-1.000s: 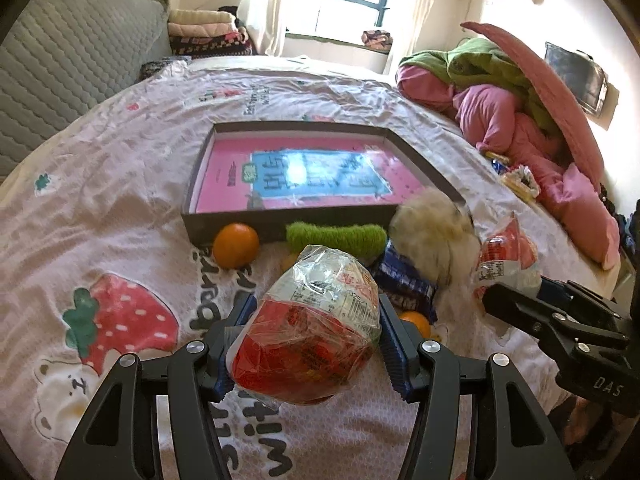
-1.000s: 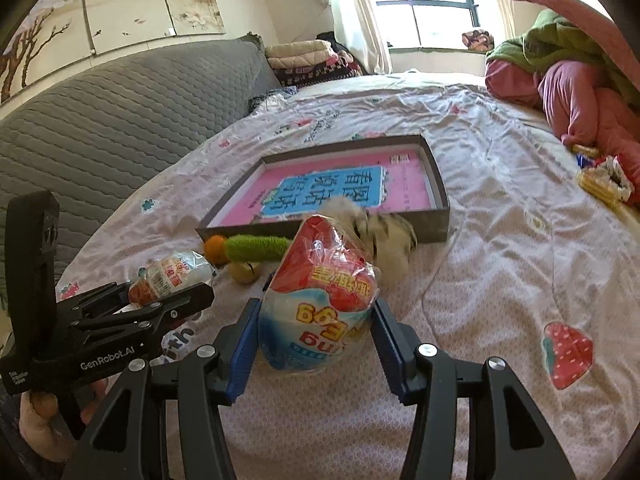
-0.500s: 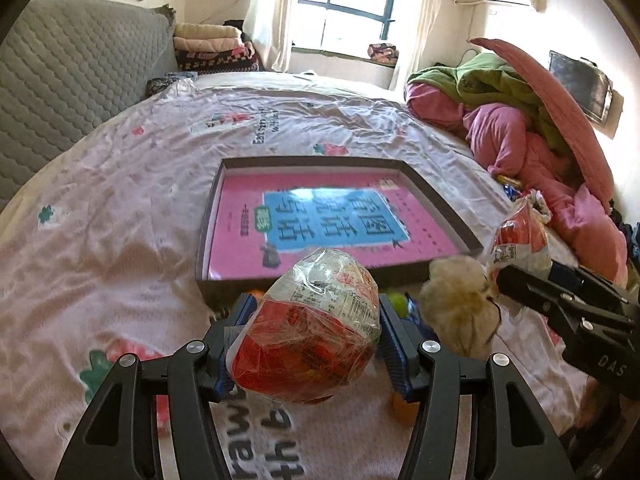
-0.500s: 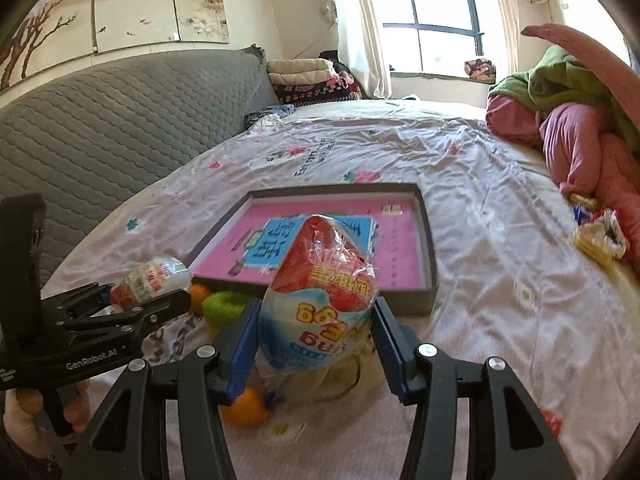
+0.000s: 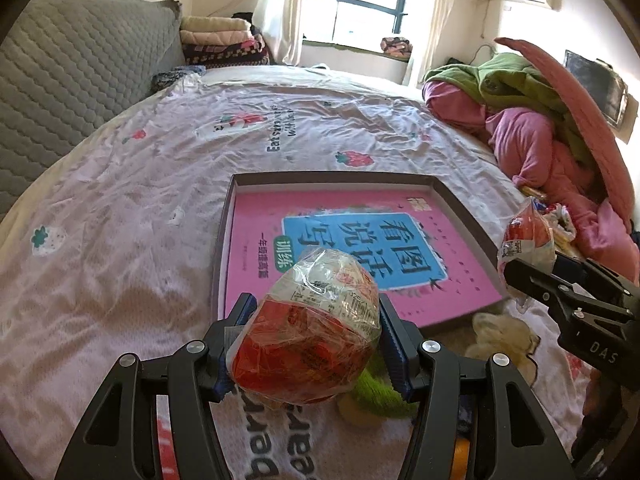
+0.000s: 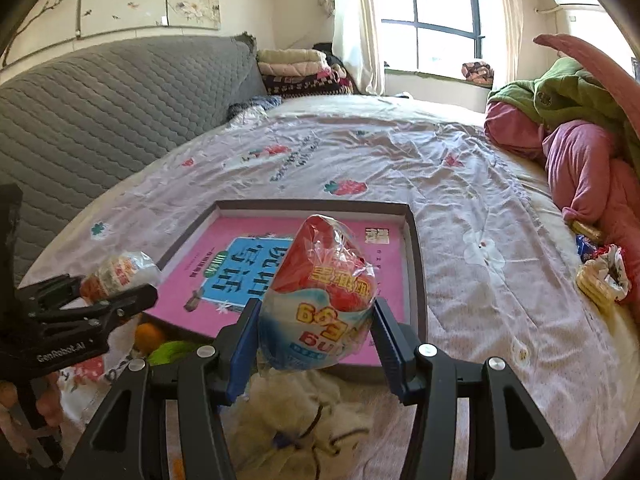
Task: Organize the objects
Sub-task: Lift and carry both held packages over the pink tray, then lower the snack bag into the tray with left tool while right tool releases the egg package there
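Two wrapped snack packs were held above the shallow box (image 5: pixel 460 204): one (image 5: pixel 312 328) pinched by the left gripper (image 5: pixel 316 344), one (image 6: pixel 324 300) by the right gripper (image 6: pixel 316 344). Nothing was placed inside yet; an orange (image 6: pixel 149 334), green toy (image 5: pixel 380 394) and plush (image 6: pixel 304 416) were left on the bedsheet (image 5: pixel 120 200).

A red-and-clear plastic-wrapped snack packet (image 5: pixel 308 328) hangs above the near edge of the shallow grey cardboard tray (image 5: pixel 460 204), whose floor is a pink-and-blue printed sheet. A red, white and blue snack bag (image 6: pixel 320 300) hangs upright over the tray's near right corner.

Both snack bags (image 5: pixel 308 328) — nearer the tray (image 5: pixel 460 204)
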A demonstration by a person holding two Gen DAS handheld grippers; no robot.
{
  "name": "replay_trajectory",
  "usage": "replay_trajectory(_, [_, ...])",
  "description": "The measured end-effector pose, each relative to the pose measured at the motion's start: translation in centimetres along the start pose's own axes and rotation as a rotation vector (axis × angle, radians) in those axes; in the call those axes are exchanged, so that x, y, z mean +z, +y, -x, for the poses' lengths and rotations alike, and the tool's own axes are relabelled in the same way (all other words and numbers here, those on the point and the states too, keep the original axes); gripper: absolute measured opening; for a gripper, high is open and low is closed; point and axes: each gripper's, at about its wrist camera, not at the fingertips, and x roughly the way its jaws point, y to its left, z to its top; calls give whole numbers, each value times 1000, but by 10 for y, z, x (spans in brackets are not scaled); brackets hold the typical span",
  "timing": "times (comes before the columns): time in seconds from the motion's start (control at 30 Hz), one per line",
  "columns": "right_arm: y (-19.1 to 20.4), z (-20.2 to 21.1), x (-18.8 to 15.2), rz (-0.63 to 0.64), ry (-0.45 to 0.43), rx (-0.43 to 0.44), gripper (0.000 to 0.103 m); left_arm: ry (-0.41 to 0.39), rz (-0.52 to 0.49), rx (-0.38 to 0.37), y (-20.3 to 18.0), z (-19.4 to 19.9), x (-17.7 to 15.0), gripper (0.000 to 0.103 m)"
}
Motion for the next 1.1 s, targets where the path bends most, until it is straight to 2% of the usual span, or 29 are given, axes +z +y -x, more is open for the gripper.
replay_trajectory(0.67, [-26, -73, 8, -28, 200, -37, 54, 133, 7, 29, 11, -69, 16, 61])
replay_trajectory(1.1, [-32, -79, 4, -71, 229, -34, 55, 188, 14, 35, 14, -84, 12, 61])
